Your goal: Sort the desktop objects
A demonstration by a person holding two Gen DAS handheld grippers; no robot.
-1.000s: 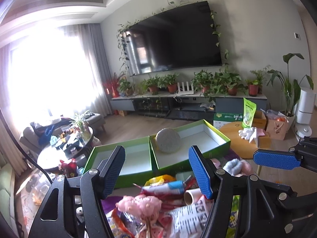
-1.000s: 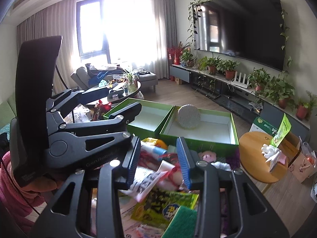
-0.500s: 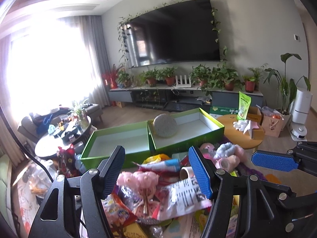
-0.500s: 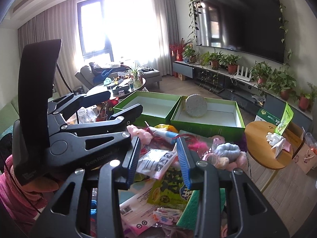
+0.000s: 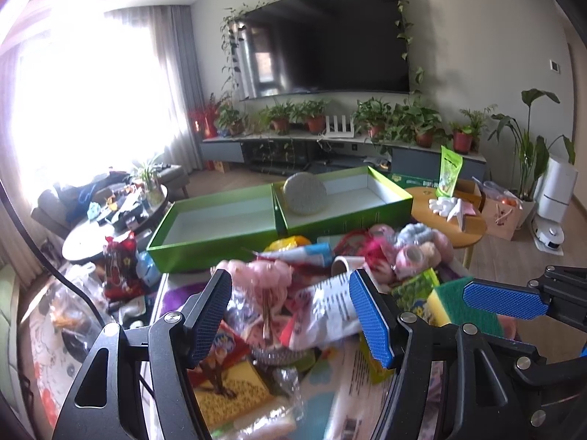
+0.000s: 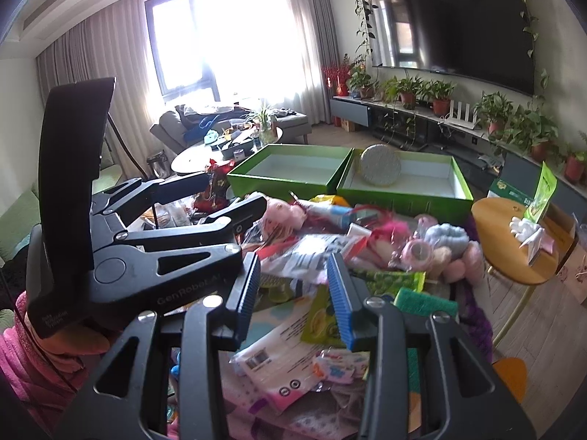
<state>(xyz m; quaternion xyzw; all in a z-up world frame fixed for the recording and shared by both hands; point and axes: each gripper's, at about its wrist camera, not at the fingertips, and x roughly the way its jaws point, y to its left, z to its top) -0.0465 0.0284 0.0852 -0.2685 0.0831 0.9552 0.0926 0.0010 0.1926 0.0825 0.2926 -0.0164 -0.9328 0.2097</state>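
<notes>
Item: white printed packet (image 5: 330, 311), in clutter pile just before green boxes (image 5: 220, 220). Light, crinkly, slippery; best pinched at flat edge. Left claw (image 5: 290, 317) released, empty; right claw (image 6: 293, 293) half-spread, nothing held.

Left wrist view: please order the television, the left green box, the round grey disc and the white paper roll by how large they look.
1. television
2. left green box
3. round grey disc
4. white paper roll

The television is far away, so its real size is larger still.
</notes>
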